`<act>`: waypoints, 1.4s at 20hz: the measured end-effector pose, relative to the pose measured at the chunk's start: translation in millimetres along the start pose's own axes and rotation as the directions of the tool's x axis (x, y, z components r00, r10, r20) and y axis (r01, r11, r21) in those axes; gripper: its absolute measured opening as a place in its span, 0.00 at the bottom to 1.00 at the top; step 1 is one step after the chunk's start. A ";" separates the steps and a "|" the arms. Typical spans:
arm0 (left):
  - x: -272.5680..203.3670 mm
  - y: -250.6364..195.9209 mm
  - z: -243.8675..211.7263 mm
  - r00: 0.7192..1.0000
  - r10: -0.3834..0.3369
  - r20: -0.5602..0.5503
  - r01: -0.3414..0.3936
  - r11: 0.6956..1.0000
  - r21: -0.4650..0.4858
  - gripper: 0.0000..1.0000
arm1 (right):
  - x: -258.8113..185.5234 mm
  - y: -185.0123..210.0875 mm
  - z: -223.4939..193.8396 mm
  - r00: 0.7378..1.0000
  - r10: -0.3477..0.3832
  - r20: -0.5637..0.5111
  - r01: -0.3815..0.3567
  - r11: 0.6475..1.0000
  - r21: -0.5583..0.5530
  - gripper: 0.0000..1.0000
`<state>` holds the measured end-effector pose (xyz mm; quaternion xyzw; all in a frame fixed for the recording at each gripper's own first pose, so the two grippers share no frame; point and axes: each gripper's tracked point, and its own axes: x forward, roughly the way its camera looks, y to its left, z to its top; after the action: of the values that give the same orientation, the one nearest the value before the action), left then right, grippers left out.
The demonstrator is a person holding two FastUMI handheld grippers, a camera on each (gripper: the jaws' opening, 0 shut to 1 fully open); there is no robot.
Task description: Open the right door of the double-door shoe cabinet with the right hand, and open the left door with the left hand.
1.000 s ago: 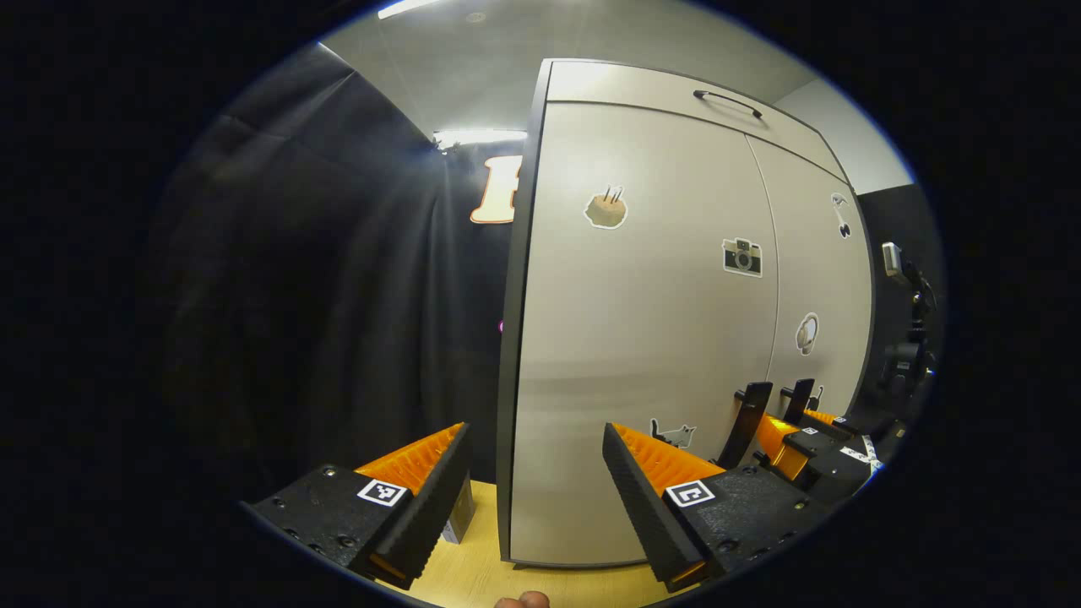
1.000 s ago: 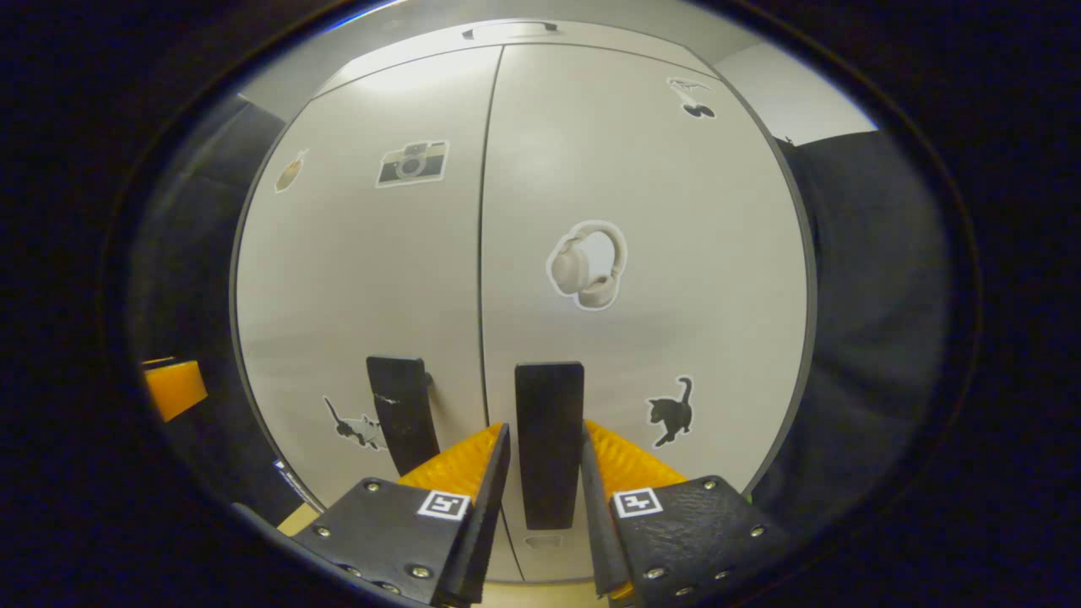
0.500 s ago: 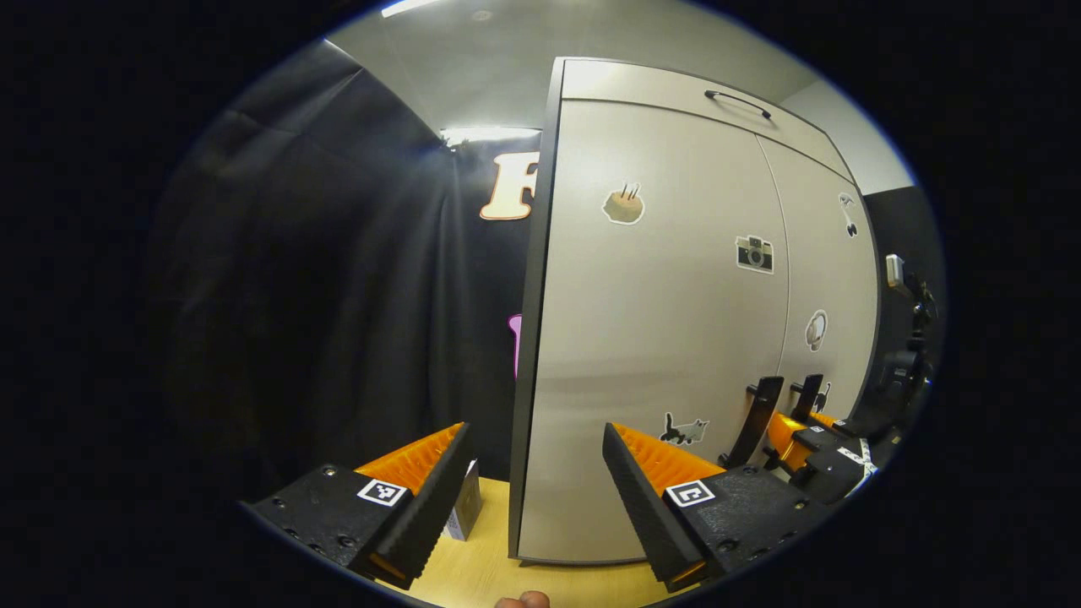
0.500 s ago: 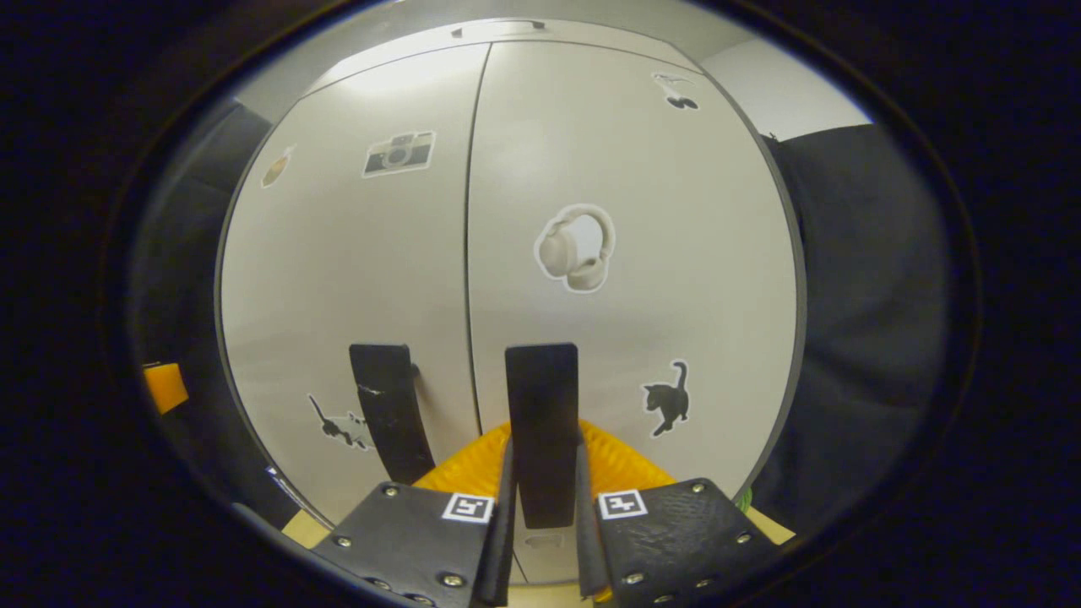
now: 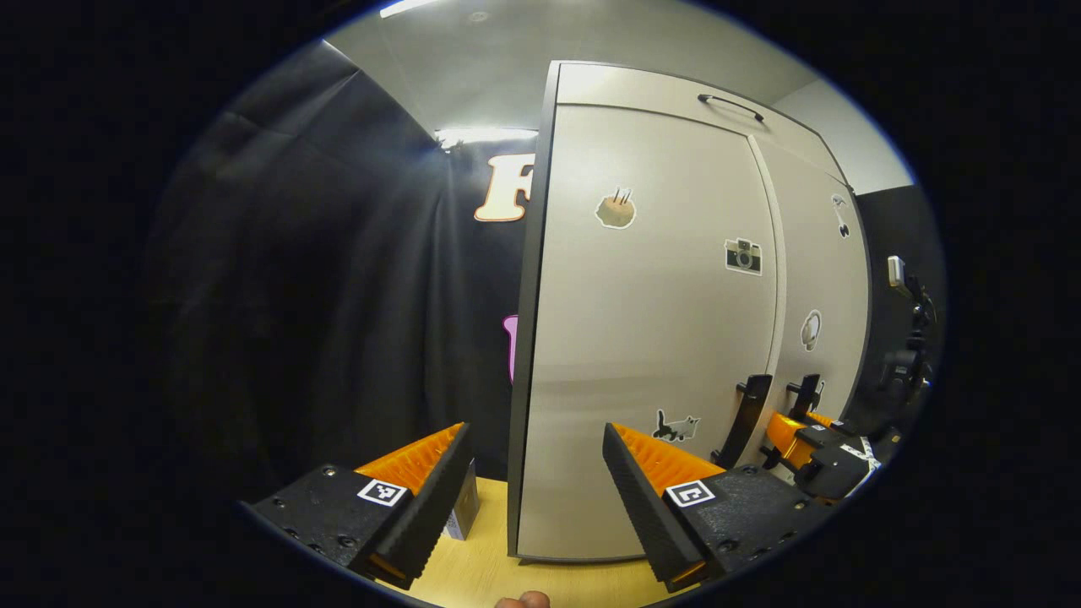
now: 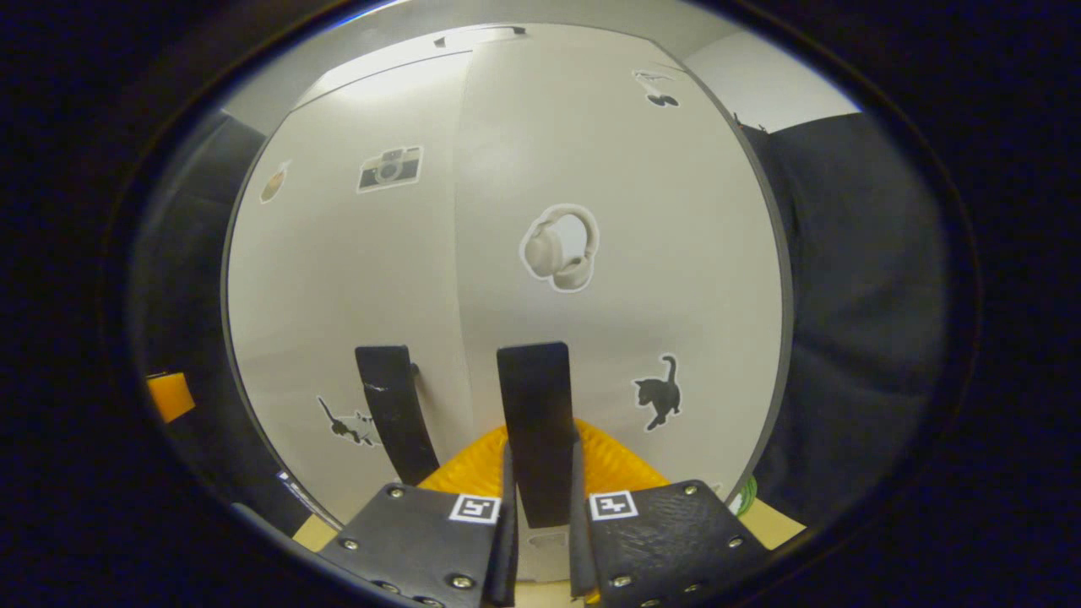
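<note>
Since the right gripper (image 6: 540,515) has its jaws clamped on the right door's handle (image 6: 534,422), that stiff door should swing light; left gripper (image 5: 534,473) hangs wide open, so grab the left handle (image 5: 741,418) low.

wood tabletop (image 5: 481,574) | small box (image 5: 460,513) on it | camera on stand (image 5: 902,279), far side

No legible text, brand or number found: the pale grey double-door shoe cabinet (image 6: 507,211) carries picture stickers only, and the small square black-and-white coded markers (image 5: 381,492) on the black gripper bodies hold patterns, not readable characters.
</note>
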<state>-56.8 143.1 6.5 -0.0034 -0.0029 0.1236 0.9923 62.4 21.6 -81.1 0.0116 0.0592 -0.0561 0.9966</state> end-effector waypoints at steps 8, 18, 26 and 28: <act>-4.6 -15.2 1.1 0.998 -0.058 0.001 0.058 0.998 0.005 0.92 | -15.1 -6.7 1.1 1.000 -0.003 0.006 0.003 1.000 0.001 0.24; 0.5 -57.8 -5.4 0.980 -0.196 -0.025 0.196 0.980 0.020 0.92 | -40.8 -23.1 6.4 0.998 -0.056 0.018 0.056 0.998 0.026 0.24; 9.1 -108.2 -17.1 0.944 -0.327 -0.047 0.329 0.944 0.032 0.96 | -58.9 -35.2 5.8 0.996 -0.090 0.025 0.089 0.995 0.040 0.24; 9.8 -120.1 -17.7 0.935 -0.351 -0.045 0.352 0.935 0.031 0.96 | -64.1 -41.3 4.0 0.995 -0.097 0.027 0.095 0.994 0.044 0.24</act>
<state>-17.7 29.0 -10.3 0.0137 0.0181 -0.0557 0.9982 -5.1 -12.5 -70.2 0.0291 0.0443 -0.1054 0.9930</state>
